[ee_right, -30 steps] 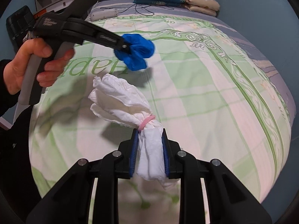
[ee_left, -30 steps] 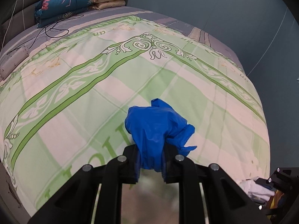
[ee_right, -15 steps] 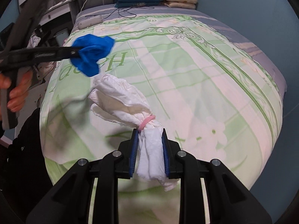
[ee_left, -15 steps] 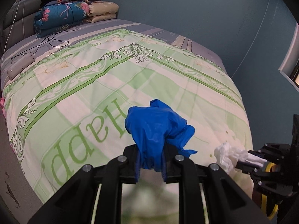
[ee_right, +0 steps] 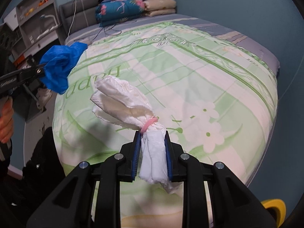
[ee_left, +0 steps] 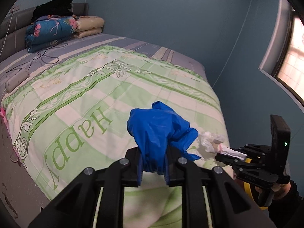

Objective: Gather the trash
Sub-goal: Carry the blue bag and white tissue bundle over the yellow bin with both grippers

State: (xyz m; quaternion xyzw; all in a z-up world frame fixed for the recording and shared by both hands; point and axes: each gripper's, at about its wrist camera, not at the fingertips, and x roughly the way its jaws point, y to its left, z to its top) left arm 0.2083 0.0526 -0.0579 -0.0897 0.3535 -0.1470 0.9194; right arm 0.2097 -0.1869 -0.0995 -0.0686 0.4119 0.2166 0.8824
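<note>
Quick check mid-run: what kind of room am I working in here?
Almost certainly a bedroom: a bed under a green quilt printed "Happy", folded blankets stacked against a padded headboard, and a shelf unit beside it.

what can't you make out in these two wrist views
- Yellow object: cut off at the bottom edge of the right wrist view and hidden behind the right gripper in the left wrist view, so what it is stays unclear.
- Lower end of the blue bag: hidden between the left gripper's fingers.
- Items on the shelf: too small and warped at the edge of the right wrist view.
</note>
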